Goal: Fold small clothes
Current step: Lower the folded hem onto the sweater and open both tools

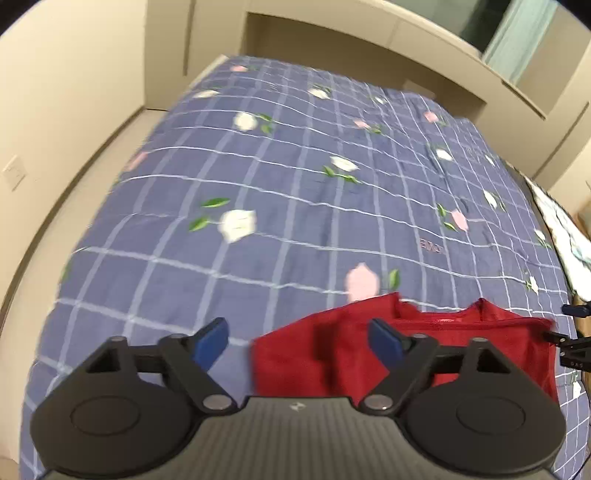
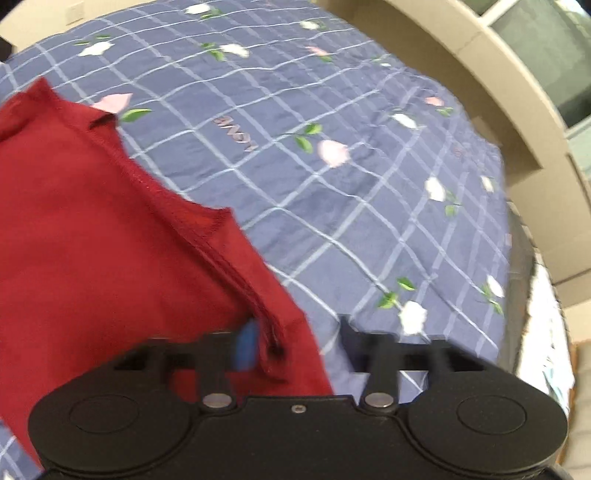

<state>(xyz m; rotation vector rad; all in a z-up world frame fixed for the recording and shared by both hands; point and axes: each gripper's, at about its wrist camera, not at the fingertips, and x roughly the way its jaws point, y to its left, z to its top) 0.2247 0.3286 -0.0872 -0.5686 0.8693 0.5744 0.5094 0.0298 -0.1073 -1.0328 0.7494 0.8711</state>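
Observation:
A small dark red garment (image 1: pixel 461 354) lies on the blue checked quilt, its neckline towards the far side. My left gripper (image 1: pixel 297 338) hovers over the garment's left edge, open wide. One blue pad (image 1: pixel 212 343) is over the quilt and the other is over the red cloth, neither pressing on it. In the right wrist view the red garment (image 2: pixel 92 240) fills the left half. My right gripper (image 2: pixel 295 339) has its jaws apart around the hemmed corner (image 2: pixel 273 332) of the cloth. The picture is blurred there; the pads do not appear to press on the hem.
The quilt (image 1: pixel 295 206) with white and pink flowers covers the whole bed. Beige walls and a recessed ledge (image 1: pixel 332 33) run behind it. A patterned white cloth (image 2: pixel 543 314) lies along the bed's right edge. Black parts of another tool (image 1: pixel 570 343) show at the right edge.

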